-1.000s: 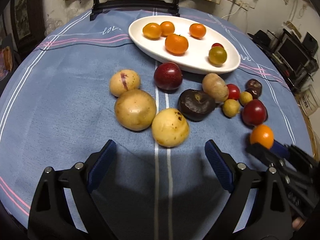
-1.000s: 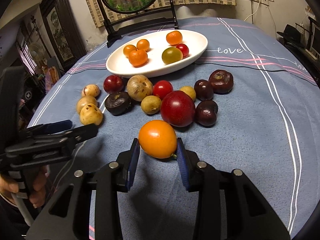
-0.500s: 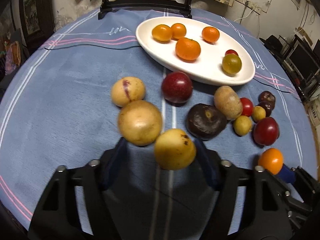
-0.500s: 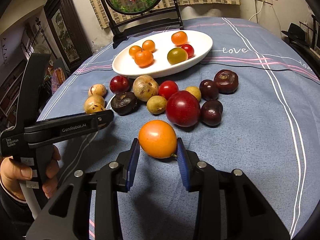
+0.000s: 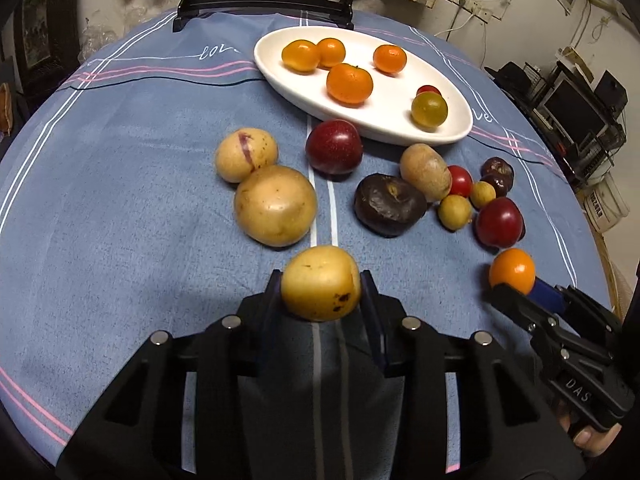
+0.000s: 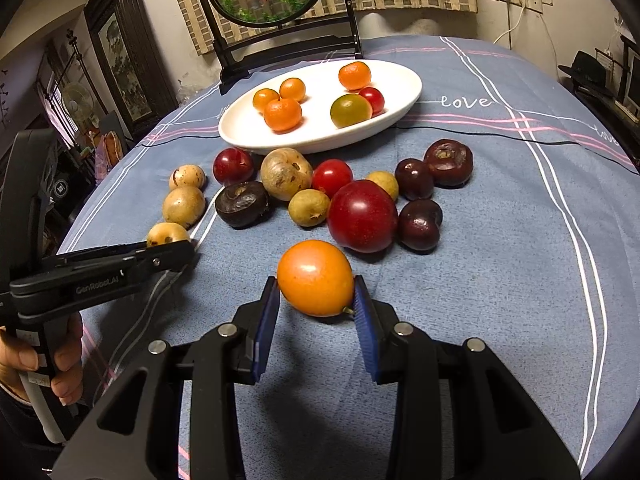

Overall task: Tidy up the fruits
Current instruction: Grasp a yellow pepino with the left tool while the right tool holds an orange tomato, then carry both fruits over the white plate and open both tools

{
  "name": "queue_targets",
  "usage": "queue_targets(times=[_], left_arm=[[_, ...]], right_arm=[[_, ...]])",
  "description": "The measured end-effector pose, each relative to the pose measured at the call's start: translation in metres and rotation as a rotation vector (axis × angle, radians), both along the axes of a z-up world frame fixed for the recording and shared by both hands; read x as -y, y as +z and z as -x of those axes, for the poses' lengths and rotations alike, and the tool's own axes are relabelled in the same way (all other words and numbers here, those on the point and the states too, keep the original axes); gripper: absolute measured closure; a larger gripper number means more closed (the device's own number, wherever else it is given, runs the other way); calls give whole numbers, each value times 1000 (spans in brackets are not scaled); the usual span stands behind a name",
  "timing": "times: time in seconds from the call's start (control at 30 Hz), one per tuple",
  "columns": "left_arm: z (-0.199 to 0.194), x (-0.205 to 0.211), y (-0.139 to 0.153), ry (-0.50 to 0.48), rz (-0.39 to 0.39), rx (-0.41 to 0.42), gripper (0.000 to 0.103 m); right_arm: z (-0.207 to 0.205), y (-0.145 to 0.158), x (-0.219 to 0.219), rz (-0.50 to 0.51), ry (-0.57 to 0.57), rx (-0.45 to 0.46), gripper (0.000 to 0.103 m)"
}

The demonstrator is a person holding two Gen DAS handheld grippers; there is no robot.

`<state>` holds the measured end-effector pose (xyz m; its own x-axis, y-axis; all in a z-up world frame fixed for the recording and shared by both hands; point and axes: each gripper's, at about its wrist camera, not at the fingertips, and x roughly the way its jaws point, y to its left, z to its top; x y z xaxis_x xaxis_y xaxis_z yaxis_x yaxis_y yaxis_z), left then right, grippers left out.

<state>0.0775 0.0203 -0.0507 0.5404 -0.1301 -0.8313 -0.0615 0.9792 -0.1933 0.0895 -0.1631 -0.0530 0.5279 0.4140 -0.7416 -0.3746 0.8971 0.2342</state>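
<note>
Home: tablecloth, framed picture.

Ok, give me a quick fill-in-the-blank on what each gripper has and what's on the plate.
1. The left gripper is shut on a ____ fruit.
2. The right gripper is shut on an ____ fruit.
3. The white plate holds ____ fruits.
4. The big dark red plum lies on the ____.

Missing words: yellow; orange; six; tablecloth

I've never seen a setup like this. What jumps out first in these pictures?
Each hand-held gripper has a fruit pinched between its fingers: the left one holds a yellow fruit, the right one an orange fruit. Beyond them, a white plate of small oranges sits past a loose scatter of fruit on the blue tablecloth.
</note>
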Motion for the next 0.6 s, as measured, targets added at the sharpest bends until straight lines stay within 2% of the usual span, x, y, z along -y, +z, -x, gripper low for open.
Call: queue_targets(times=[0.27, 0.6], left_arm=[[-6, 4, -1, 8, -38, 29, 64], [4, -3, 5, -15, -12, 22, 65]], right_arm=[[-1, 0, -2, 12, 0, -2, 66], [-2, -1, -1, 7, 2, -9, 66]])
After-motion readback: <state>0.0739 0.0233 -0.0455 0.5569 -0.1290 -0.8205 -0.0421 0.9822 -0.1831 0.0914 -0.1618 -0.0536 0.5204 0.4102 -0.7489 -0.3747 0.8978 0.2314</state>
